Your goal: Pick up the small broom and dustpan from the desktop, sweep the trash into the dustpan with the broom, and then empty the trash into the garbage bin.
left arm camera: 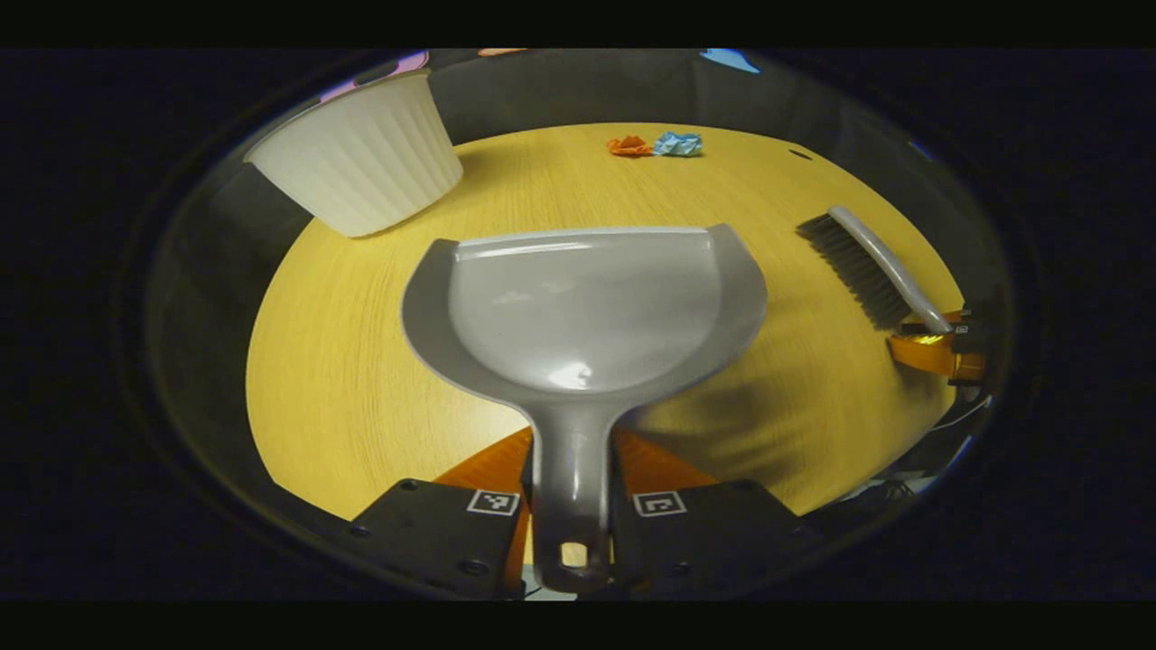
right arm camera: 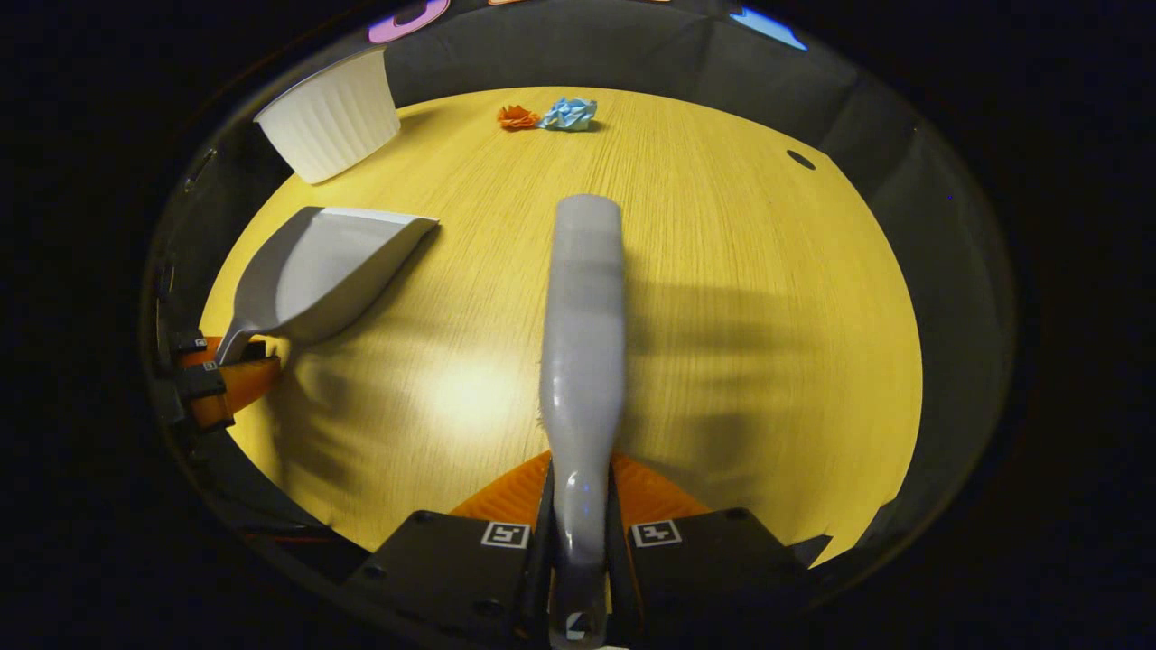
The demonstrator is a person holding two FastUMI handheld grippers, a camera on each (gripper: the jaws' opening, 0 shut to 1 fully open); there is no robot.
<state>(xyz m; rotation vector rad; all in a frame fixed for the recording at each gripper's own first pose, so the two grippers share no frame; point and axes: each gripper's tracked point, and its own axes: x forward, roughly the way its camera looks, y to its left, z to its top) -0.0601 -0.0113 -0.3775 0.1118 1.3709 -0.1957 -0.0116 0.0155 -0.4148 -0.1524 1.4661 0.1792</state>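
Lying well ahead at the desk's far edge, the orange scrap (right arm camera: 517, 116) and blue scrap (right arm camera: 569, 114) sit in line with the broom (right arm camera: 582, 343) clamped in the right gripper (right arm camera: 578, 528), while the left gripper (left arm camera: 572, 506) clamps the dustpan (left arm camera: 582, 307) handle, the white bin (left arm camera: 361, 153) far-left.

Your light is warm and fairly dim, falling from above onto the round yellow wood-grain tabletop (right arm camera: 722, 271), which glows brightest in the right gripper view just left of the long pale grey plastic brush handle (right arm camera: 582, 361). Right of that handle lie broad soft-edged shadows. In the left gripper view a white glint sits in the bowl of the glossy grey plastic dustpan (left arm camera: 578, 307) (its lip shines too). You'll see the fisheye bend the tabletop's edge strongly, and the rim darkens and smears.
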